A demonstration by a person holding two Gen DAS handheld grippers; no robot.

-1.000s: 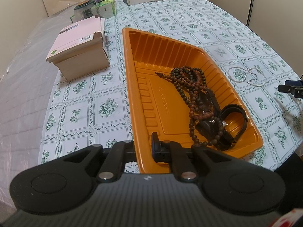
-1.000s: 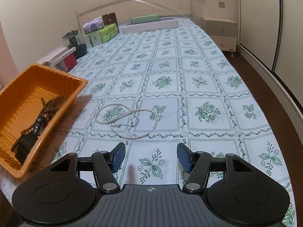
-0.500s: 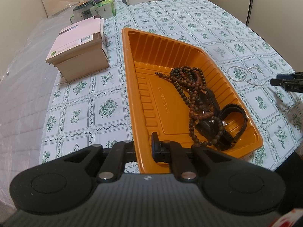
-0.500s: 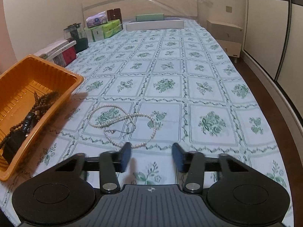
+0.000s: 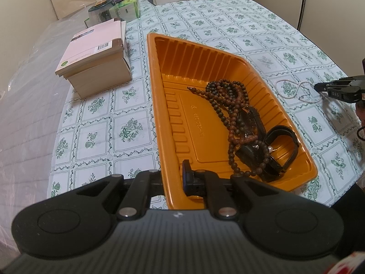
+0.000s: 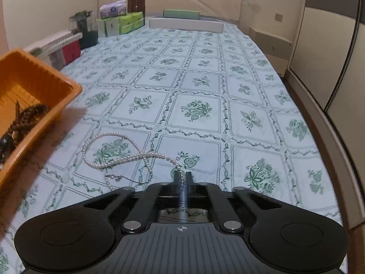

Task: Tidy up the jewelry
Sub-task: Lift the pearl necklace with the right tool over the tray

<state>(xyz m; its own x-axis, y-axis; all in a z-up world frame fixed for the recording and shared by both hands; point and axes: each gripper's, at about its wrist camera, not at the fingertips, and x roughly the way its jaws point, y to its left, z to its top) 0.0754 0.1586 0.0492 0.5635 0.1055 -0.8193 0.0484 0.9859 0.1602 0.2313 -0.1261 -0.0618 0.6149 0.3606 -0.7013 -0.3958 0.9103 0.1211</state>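
My left gripper is shut on the near rim of the orange tray, one finger outside the wall and one inside. A brown bead necklace and a black watch strap lie in the tray. To the tray's right, a white pearl necklace lies looped on the flowered cloth. My right gripper is shut on its nearest strand, close to the cloth. A thin silver chain lies tangled with the pearls. The left wrist view shows the right gripper at the pearl necklace.
A stack of pale boxes stands left of the tray. Tissue packs and long flat boxes line the far end. The bed's right edge drops to the floor beside wardrobe doors. The orange tray is at my right gripper's left.
My right gripper moved forward and down to the pearl necklace and its jaws went from open to shut on a strand. The left gripper and tray stayed put.
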